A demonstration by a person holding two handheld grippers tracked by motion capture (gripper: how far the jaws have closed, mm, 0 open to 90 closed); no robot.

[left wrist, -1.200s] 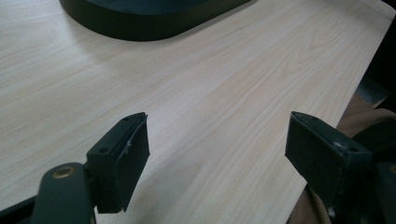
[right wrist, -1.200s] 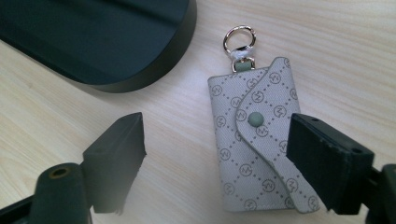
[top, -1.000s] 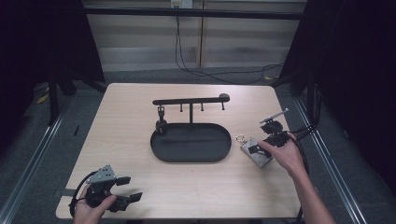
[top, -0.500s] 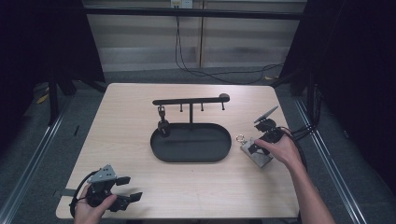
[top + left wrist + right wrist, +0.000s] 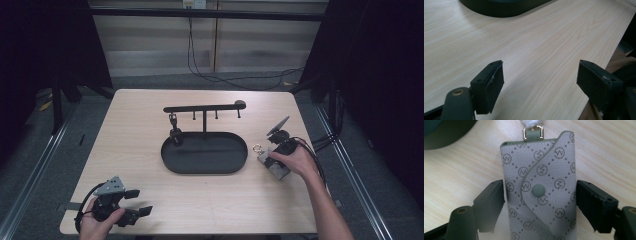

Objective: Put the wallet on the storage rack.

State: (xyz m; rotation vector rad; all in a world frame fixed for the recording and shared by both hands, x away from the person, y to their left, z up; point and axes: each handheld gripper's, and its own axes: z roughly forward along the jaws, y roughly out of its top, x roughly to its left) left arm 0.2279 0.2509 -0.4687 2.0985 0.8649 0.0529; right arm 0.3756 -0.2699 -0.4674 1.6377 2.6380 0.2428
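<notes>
- Key pouch: grey patterned fabric, snap button on a curved flap, metal clasp at the far end; lies flat on the worktop, between the jaws of the right tool.
- Right tool: jaws have just been closing around the pouch; the right gripper view shows a narrow gap on each side, pads not yet pressing on the fabric.
- High view: right tool under the person's right hand, just right of the black oval tray; pouch close to the tray's right end, not touching it.
- Black rack with small hooks stands behind the tray; a small dark item hangs near its left end.
- Left tool: near the worktop's front left corner, held in the left hand; jaws spread wide, nothing between them, bare wood below.
</notes>
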